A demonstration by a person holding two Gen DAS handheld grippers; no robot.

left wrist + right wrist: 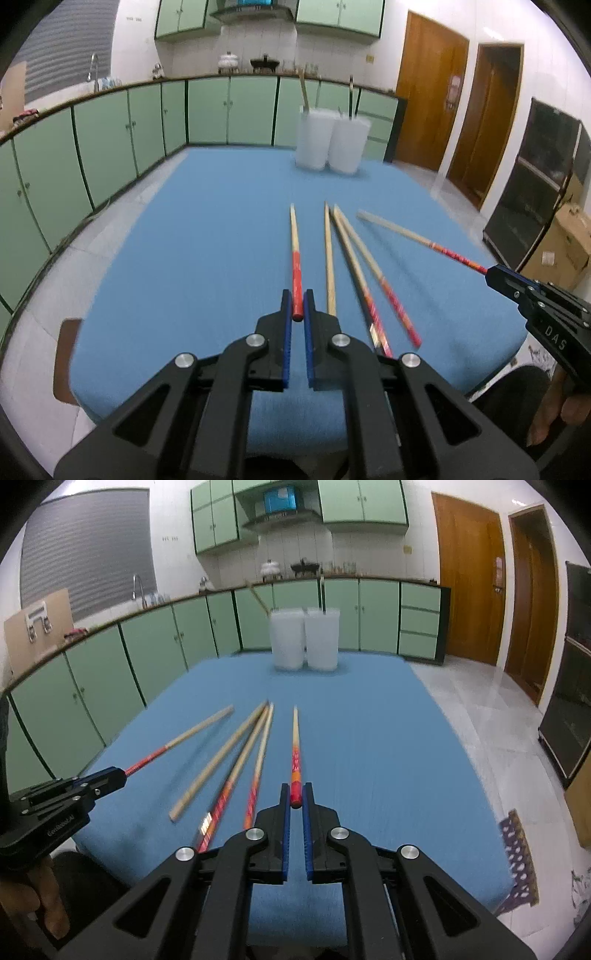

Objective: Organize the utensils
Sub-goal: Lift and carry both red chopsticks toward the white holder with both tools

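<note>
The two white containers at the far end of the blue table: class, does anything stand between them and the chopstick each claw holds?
Nothing visible. The left claw grips a red-ended chopstick, the right claw another. Only bare blue table lies ahead to the white containers; three loose chopsticks lie between the claws, aside.

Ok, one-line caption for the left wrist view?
Left gripper clamps a red-handled chopstick above the blue table.
</note>
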